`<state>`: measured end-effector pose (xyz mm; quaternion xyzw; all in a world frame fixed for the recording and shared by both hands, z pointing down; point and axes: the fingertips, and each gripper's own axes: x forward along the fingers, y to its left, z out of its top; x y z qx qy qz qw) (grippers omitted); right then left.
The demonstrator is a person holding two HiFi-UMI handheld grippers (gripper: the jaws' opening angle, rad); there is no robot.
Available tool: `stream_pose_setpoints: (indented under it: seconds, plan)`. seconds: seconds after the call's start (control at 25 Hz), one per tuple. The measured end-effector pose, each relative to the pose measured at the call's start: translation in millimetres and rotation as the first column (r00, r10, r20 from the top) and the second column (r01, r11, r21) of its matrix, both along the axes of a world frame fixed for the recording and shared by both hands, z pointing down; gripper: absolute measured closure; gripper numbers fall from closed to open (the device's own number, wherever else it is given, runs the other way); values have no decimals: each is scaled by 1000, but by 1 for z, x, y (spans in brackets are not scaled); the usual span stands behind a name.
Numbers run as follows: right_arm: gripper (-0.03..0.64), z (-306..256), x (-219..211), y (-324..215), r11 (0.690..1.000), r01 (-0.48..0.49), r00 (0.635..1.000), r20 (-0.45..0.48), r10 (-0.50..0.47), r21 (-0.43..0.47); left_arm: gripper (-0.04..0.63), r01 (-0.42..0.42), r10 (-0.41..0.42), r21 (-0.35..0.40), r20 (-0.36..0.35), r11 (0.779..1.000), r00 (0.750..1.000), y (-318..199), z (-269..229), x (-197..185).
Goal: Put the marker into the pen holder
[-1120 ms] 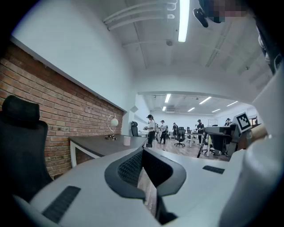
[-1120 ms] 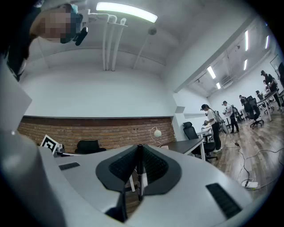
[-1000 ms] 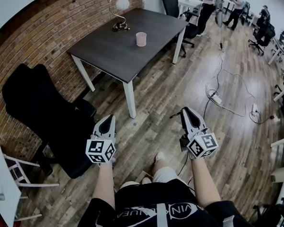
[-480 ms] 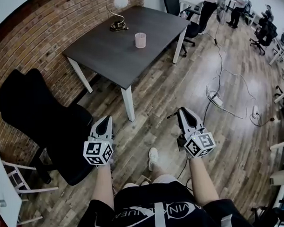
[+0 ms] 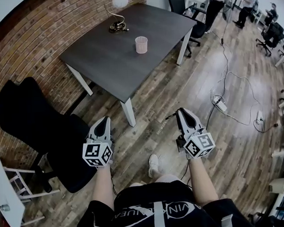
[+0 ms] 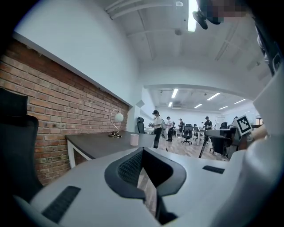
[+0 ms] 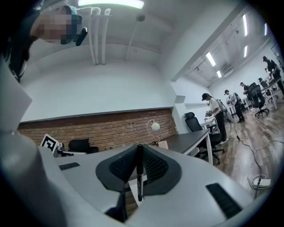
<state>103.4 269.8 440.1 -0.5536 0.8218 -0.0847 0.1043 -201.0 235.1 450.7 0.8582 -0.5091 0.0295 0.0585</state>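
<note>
Pink cup [image 5: 141, 44], the pen holder, stands alone on the dark table [image 5: 105, 65] in the upper middle of the head view, apart from the lamp [image 5: 118, 13] at the table's far edge. Your right gripper [image 5: 182, 112], lower right of centre, has its jaws nearly closed, pinching the marker [image 7: 139, 175]. In the right gripper view the thin black marker runs up-and-down across the pads, with one end poking above the jaw tips and the other below. Your left gripper [image 5: 103, 121], lower left of centre, has its jaws drawn together with nothing between them; only floor shows through the slit. Both grippers hang over the wood floor [image 5: 178, 79], well short of the table, pointing roughly level toward it. The black chair [image 5: 32, 127] at left is beside the table and out of your line. My read of the step: you're carrying the marker to the table, with the pick done and the drop not yet made. Next, close in on the table, bring the right gripper above the cup and get the marker's lower end centred over the opening. Then lower it in and let go. The cup looks light and narrow, so a knock on the rim could tip it; go in straight. Your left gripper is free to steady the cup if needed.
</note>
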Motion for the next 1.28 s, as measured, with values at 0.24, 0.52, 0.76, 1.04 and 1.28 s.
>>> stream_pose_setpoints:
  seconds: [0.24, 0.52, 0.76, 1.04, 1.28]
  plan:
    - [568, 2, 20, -52, 1000, 14, 1000, 17, -13, -18, 583, 4, -4, -27, 7, 1000, 1000, -44, 7, 23]
    - [566, 8, 37, -95, 999, 33, 999, 28, -32, -30, 583, 9, -8, -34, 19, 999, 1000, -82, 10, 45]
    - [567, 12, 48, -111, 998, 44, 999, 27, -43, -36, 583, 17, -16, -39, 28, 999, 999, -100, 14, 54]
    - [566, 17, 60, -131, 999, 12, 998, 61, -9, -49, 583, -7, 9, -43, 36, 999, 999, -117, 16, 62]
    - [567, 24, 62, -158, 999, 0, 998, 70, 4, -52, 583, -3, 4, -31, 26, 999, 1000, -148, 21, 57]
